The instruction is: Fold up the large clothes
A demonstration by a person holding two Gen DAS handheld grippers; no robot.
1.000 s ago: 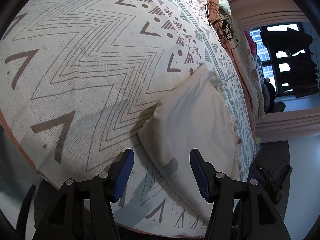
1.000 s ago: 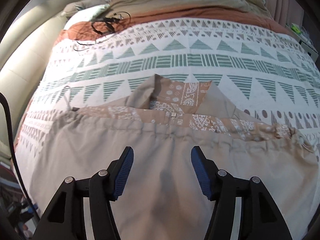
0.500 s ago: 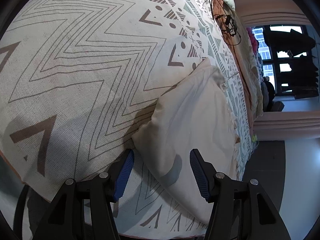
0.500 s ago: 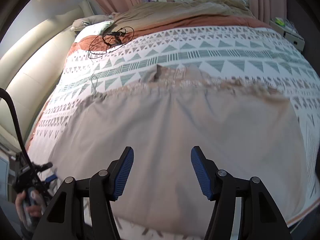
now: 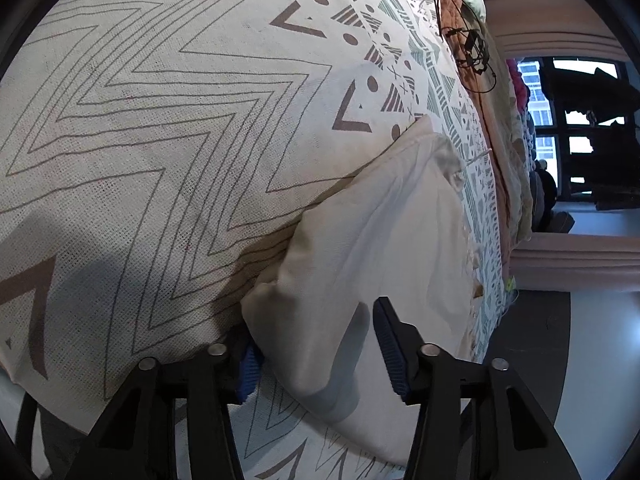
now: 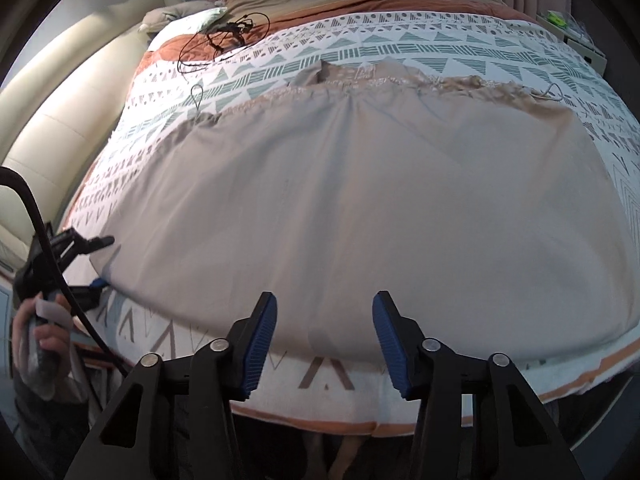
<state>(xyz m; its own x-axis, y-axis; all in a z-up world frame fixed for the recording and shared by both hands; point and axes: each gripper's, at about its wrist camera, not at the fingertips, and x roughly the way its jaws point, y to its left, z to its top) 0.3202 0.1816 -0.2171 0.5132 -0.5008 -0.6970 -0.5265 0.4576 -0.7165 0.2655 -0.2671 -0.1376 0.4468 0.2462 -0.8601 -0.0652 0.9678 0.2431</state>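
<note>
A large beige garment lies spread flat on a bed with a patterned cover; its patterned neckline is at the far side. My right gripper is open and empty, above the garment's near hem. My left gripper is open, with its jaws either side of the garment's lower left corner; the left jaw is tucked under the cloth edge. The left gripper also shows in the right wrist view at the garment's left corner, held by a hand.
A black cable tangle lies on the bed near the pillows. A padded cream headboard runs along the left. A nightstand stands far right. The bed's near edge is just below my right gripper.
My right gripper has pulled back from the neckline to the garment's near hem. My left gripper has moved forward so its jaws straddle the garment's corner.
</note>
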